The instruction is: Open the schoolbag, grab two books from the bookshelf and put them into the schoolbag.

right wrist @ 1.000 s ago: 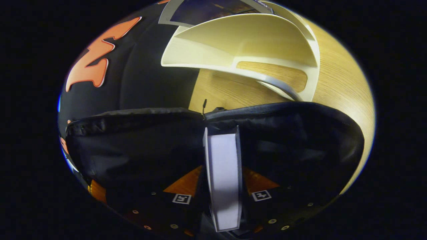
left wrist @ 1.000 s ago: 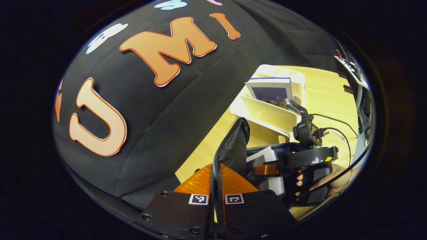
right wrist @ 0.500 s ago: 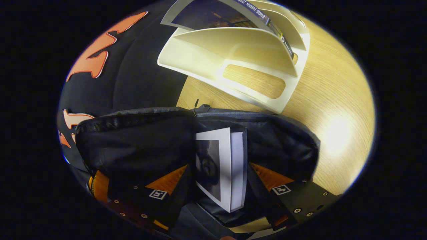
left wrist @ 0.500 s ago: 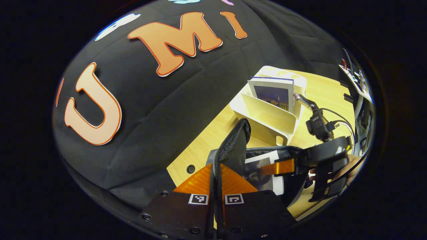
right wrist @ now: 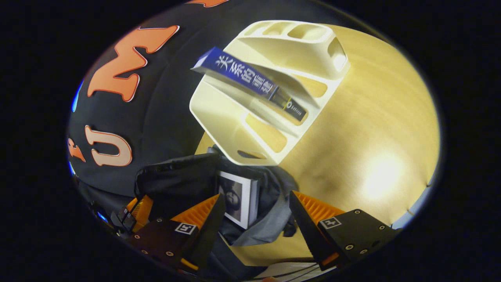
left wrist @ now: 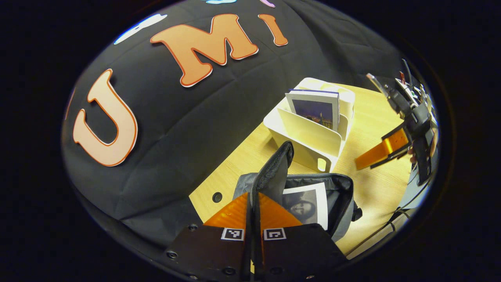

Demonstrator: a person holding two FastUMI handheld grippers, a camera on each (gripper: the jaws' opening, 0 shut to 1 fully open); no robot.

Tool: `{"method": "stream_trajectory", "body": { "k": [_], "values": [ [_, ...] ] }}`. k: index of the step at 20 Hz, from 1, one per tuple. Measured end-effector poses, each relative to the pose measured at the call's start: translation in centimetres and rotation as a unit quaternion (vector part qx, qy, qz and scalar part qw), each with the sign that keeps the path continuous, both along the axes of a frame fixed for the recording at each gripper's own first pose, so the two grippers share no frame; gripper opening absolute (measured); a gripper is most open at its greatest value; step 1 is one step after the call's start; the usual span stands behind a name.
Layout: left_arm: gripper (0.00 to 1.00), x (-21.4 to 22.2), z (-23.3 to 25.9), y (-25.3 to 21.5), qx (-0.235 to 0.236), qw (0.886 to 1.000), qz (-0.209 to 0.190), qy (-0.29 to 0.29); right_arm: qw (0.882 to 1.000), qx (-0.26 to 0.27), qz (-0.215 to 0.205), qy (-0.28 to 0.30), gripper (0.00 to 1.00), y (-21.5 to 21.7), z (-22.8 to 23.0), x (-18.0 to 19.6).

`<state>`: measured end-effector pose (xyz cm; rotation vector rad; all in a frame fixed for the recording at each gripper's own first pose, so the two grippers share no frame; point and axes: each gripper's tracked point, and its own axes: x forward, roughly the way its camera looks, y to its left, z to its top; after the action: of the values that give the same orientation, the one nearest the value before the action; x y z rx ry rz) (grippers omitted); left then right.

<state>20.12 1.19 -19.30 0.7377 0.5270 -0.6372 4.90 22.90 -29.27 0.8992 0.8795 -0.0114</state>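
The dark schoolbag (left wrist: 340, 196) lies open on the wooden table with a black-and-white book (left wrist: 307, 203) inside it. My left gripper (left wrist: 253, 203) is shut on the bag's raised flap (left wrist: 276, 172), holding it up. In the right gripper view the same book (right wrist: 238, 197) rests in the schoolbag (right wrist: 270, 219), and my right gripper (right wrist: 256, 203) hangs open above it, holding nothing. That right gripper (left wrist: 391, 147) also shows far right in the left gripper view, lifted off the bag. A blue-spined book (right wrist: 250, 80) stands in the cream bookshelf (right wrist: 231, 129) behind the bag; its cover (left wrist: 315, 109) faces the left gripper.
The bookshelf (left wrist: 305, 137) stands near the black cloth wall. Bare wooden table (right wrist: 372, 129) spreads to the right of the shelf and bag. A small hole (left wrist: 217, 197) sits in the table by the bag. Cables (left wrist: 387, 227) trail at the table's right edge.
My right gripper let go of the black-and-white book, left it in the schoolbag, opened, and pulled up and away. The left gripper kept its hold on the flap.
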Motion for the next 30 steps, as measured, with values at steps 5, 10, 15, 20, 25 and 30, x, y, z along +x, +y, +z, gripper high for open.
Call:
{"method": "stream_trajectory", "body": {
  "k": [5,10,15,20,25,30],
  "values": [
    [0.04,-0.2,-0.2,0.0,-0.003,1.000,-0.002,0.002,0.992,-0.119,0.032,-0.021,0.98,-6.1,2.7,-0.7],
    [0.04,-0.2,-0.9,0.2,-0.005,1.000,-0.004,0.008,0.959,-0.270,0.083,-0.024,0.98,-10.8,6.6,1.4],
    [0.04,-0.2,-0.9,0.5,-0.003,1.000,-0.010,0.009,0.945,-0.296,0.136,-0.028,0.98,-10.1,10.9,6.5],
    [0.04,-0.1,-1.4,1.0,-0.007,1.000,-0.002,0.021,0.939,-0.295,0.171,-0.044,0.98,-7.7,13.5,13.6],
    [0.04,0.4,-1.6,1.2,-0.007,1.000,0.008,0.026,0.917,-0.340,0.209,-0.003,0.98,-7.2,10.5,18.8],
    [0.00,0.7,-1.8,1.2,-0.003,0.999,0.012,0.031,0.903,-0.352,0.237,0.063,0.99,-7.1,5.1,20.5]
  ]
}}
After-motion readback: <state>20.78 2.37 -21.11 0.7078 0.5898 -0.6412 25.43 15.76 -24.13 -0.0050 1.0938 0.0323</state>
